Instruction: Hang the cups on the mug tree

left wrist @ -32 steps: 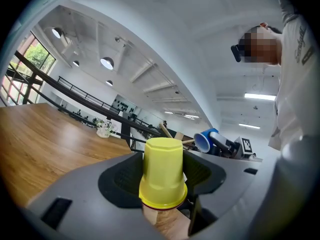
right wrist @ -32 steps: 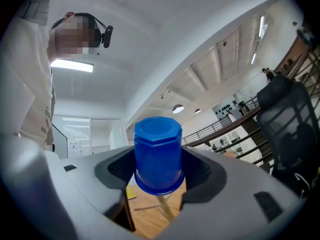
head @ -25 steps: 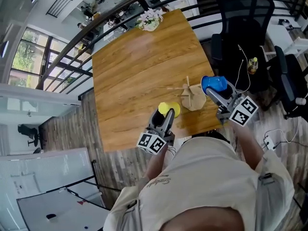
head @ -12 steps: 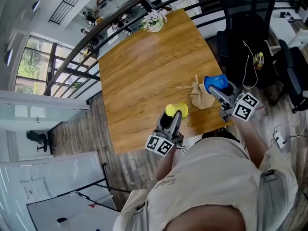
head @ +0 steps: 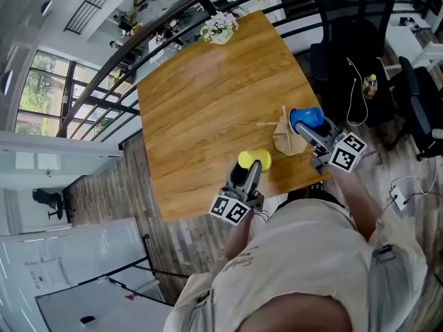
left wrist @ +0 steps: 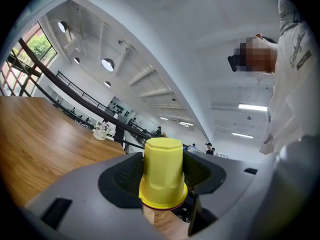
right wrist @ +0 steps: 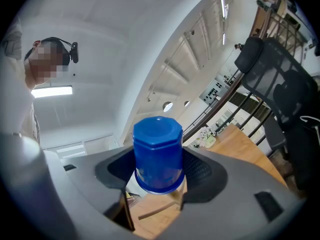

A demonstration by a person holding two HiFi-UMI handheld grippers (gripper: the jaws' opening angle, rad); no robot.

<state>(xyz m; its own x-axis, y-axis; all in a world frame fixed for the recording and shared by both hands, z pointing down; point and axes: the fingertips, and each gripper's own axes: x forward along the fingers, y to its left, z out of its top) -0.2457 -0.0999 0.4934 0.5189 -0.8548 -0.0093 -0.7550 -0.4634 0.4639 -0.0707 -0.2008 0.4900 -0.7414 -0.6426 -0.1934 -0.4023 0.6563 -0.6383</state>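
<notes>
**Jaws closed on both loads**

A yellow octagonal plastic cup (left wrist: 162,174) is clamped in the left gripper (head: 248,170), and a blue cup (right wrist: 158,154) of like shape in the right gripper (head: 313,131). Over the last second the blue cup has been drawn closer to the small wooden mug tree (head: 284,137), at its 3 o'clock, so hanging is judged near. Cup handles are hidden, and the pegs are barely discernible.
</notes>
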